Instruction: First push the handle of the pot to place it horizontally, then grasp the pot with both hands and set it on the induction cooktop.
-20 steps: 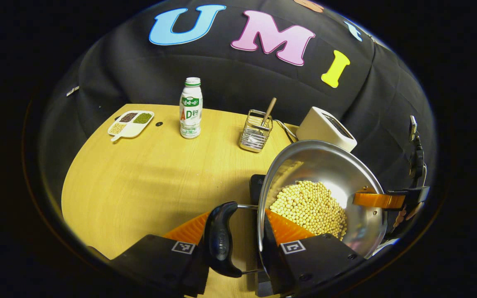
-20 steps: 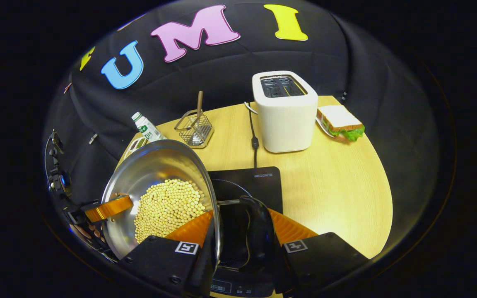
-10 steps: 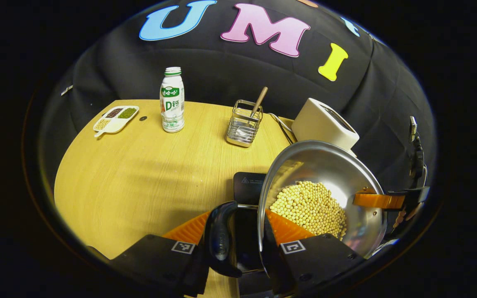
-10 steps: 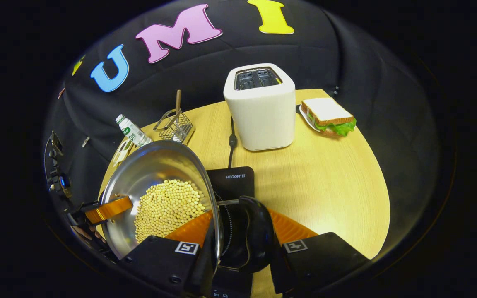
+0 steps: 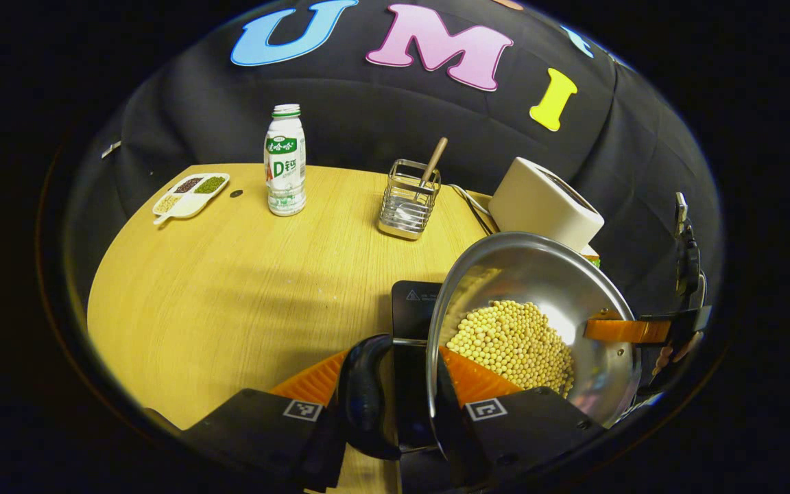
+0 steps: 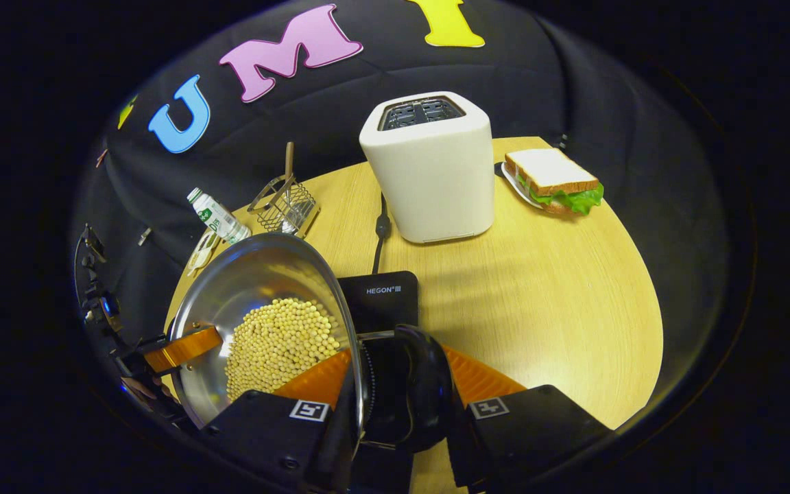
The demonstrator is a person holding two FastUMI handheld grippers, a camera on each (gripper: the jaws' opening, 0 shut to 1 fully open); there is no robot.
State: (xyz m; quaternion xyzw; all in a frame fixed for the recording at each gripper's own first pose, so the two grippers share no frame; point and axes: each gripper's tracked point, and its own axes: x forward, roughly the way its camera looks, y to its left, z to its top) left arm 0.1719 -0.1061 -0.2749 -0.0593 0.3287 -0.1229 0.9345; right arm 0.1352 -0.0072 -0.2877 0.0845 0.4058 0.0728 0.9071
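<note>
A steel pot (image 5: 539, 274) half full of soybeans (image 5: 511, 343) hangs tilted just above the black induction cooktop (image 5: 412, 305). My left gripper (image 5: 395, 384) is shut on the pot's black side handle (image 5: 362, 394) and rim. In the right gripper view the same pot (image 6: 258, 274) sits at the left. There my right gripper (image 6: 398, 384) is shut on the opposite black handle (image 6: 426, 384), with the cooktop (image 6: 378, 298) underneath. Across the pot, each view shows an orange finger of the other gripper (image 5: 625, 331) (image 6: 182, 346).
A white toaster (image 6: 429, 165) stands just behind the cooktop, its cord (image 6: 381, 226) running toward it. A sandwich on a plate (image 6: 553, 182) lies at the back right. A bottle (image 5: 284, 161), a wire rack with a wooden utensil (image 5: 409, 206) and a divided bean dish (image 5: 190, 194) line the back left.
Both grippers have carried the pot forward and to the right over the table. More of the cooktop now lies beneath it, and the toaster has come closer. Both grips are unchanged.
</note>
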